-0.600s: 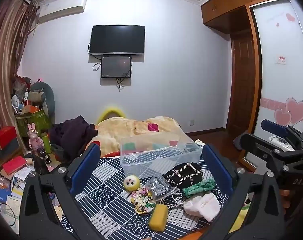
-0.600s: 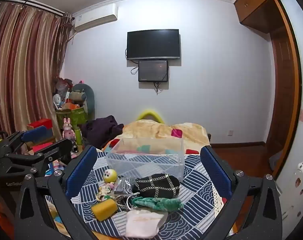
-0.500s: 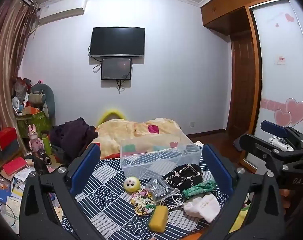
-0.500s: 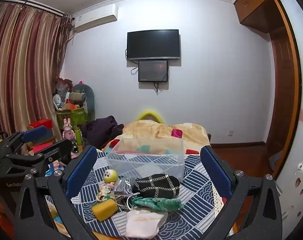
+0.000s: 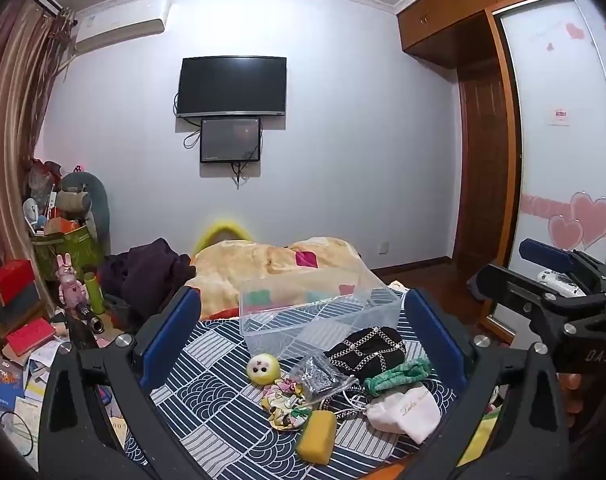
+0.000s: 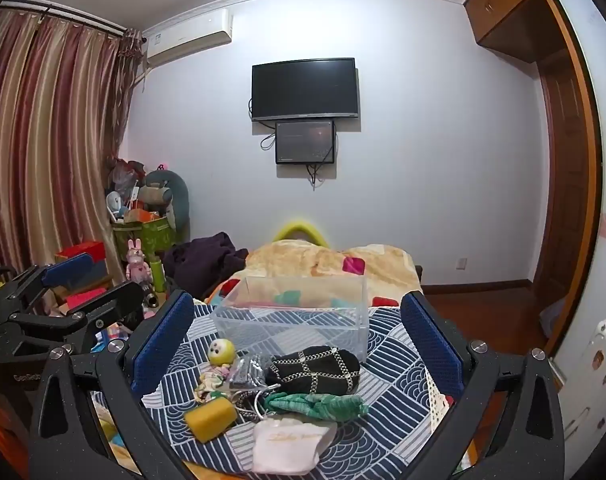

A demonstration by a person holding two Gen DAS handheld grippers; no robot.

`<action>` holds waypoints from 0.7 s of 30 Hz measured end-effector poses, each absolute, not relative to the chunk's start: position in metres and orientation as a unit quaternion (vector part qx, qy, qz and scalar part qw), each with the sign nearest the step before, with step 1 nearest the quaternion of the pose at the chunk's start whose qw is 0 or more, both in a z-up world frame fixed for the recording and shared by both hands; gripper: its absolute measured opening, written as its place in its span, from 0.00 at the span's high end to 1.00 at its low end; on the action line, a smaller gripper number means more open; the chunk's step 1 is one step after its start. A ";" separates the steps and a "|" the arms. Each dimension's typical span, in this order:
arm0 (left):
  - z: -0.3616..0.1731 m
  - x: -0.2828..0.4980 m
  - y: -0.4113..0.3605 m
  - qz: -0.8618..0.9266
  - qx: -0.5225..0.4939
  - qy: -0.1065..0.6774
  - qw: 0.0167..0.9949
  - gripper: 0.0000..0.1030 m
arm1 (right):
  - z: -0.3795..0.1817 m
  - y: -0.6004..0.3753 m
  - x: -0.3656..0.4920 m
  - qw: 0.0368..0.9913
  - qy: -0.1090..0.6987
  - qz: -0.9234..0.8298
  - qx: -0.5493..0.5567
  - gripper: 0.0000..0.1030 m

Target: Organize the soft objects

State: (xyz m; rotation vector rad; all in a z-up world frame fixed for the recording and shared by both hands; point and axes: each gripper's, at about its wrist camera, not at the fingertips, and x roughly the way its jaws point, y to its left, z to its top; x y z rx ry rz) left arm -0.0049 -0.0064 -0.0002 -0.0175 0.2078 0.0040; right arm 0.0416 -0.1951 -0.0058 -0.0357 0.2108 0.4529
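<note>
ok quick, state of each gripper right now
left gripper: open, holding nothing
right gripper: open, holding nothing

Blue patterned cloth surface, clear bin, yellow sponge, black pouch, white pouch

I am in a home bedroom: a bed with a yellow blanket, striped curtains, a wall TV, an air conditioner, a wooden wardrobe and a door.
</note>
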 end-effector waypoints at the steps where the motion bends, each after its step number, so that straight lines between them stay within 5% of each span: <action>1: 0.000 -0.005 -0.006 0.002 -0.009 0.104 0.995 0.00 | -0.006 -0.195 0.041 0.969 0.104 0.224 -0.018 0.00; 21: 0.002 -0.006 -0.006 0.002 -0.008 0.099 0.995 0.00 | -0.001 -0.192 0.035 0.969 0.099 0.226 -0.019 0.00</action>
